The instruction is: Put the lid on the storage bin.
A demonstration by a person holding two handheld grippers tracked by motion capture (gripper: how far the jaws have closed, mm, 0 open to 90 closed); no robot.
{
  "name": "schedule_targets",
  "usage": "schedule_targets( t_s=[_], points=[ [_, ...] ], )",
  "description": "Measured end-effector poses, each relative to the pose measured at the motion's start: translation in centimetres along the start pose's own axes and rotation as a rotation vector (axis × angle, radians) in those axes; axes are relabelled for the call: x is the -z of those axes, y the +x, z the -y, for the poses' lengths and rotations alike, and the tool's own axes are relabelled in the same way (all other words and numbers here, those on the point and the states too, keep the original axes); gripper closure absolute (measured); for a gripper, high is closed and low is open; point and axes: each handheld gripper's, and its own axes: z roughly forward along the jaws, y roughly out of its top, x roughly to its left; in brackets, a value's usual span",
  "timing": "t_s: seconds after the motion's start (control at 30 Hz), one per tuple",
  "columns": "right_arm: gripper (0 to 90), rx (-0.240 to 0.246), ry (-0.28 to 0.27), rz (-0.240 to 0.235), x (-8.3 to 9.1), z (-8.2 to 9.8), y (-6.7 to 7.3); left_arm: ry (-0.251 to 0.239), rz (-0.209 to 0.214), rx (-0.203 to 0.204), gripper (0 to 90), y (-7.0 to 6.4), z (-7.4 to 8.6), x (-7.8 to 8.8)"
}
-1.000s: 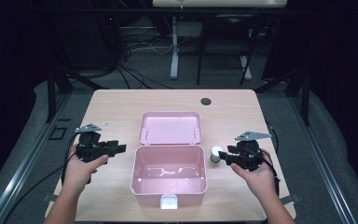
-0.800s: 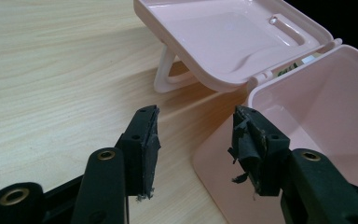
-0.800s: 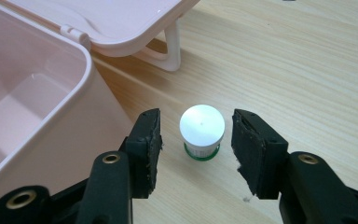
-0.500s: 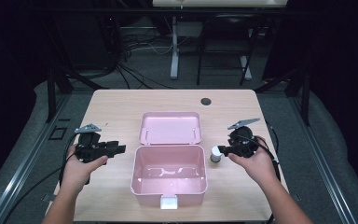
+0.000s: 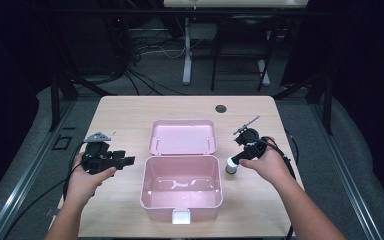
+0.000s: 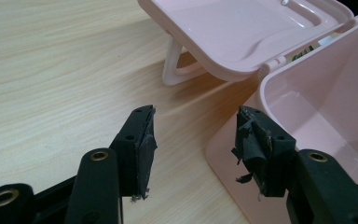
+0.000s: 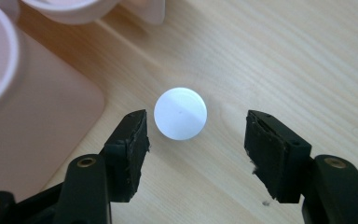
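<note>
Pale wooden table (image 5: pixel 130 115) under dim light, dark room and loose cables behind. Parked mid-table: pink box (image 5: pixel 160 212), lid (image 5: pixel 182 136) thrown right back on its hinge, so left the tub wide open for loading. Held the left gripper (image 5: pixel 127 161) low and level just beside the box's left wall, jaws spread wide after just opening, nothing between them. Looked placed there to steady the box, though not touching it yet. Over on the far side, stood upright on the table just beside the box's right wall: small white-capped bottle (image 5: pixel 231 166). Hung the right gripper (image 5: pixel 236 160) over it, pointing down at the round cap (image 7: pixel 180 113). Had just opened those jaws wide too, cap nearer one pad, neither pressing. Seemed lined up for a straight drop and a pinch around the cap, then a short hop into the tub.
</note>
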Motion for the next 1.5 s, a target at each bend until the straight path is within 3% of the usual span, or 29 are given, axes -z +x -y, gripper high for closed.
schedule_targets(
  t_s=[0.2, 0.3, 0.5, 1.03, 1.17, 1.23, 1.27, 1.33, 1.5],
  points=[
    [39.5, 0.029, 0.111, 0.008, -1.0, -1.3, 0.2, -0.007, 0.003, 0.008, 47.4, -0.1, -0.1, -0.1],
    [39.6, 0.028, 0.127, 0.006, -1.3, -1.7, 0.4, 0.016, -0.006, 0.024, 49.0, -0.1, -0.2, -0.2],
    [40.6, 0.011, 0.176, 0.013, -2.1, -2.0, 0.1, 0.009, 0.0, 0.022, 49.3, -0.2, -0.4, -0.1],
    [41.7, 0.005, 0.229, 0.003, -4.5, -2.2, 0.6, -0.009, 0.002, 0.024, 49.3, -0.2, -0.6, 0.4],
    [41.7, 0.001, 0.216, 0.003, -5.0, -2.3, 0.6, -0.008, 0.0, 0.028, 49.4, 0.0, -0.6, 0.5],
    [41.7, 0.001, 0.24, -0.002, -5.1, -2.4, 0.7, -0.009, -0.002, 0.03, 49.3, 0.0, -0.6, 0.5],
    [41.8, 0.0, 0.216, -0.002, -5.5, -2.3, 0.7, -0.01, -0.002, 0.028, 49.3, 0.1, -0.6, 0.5],
    [43.3, 0.007, 0.255, -0.002, -5.6, -2.5, 0.7, -0.009, -0.001, 0.031, 49.3, 0.1, -0.6, 0.4],
    [46.6, -0.008, 0.253, -0.008, -6.1, -2.6, 0.8, -0.007, -0.001, 0.029, 49.3, 0.1, -0.6, 0.4]
  ],
)
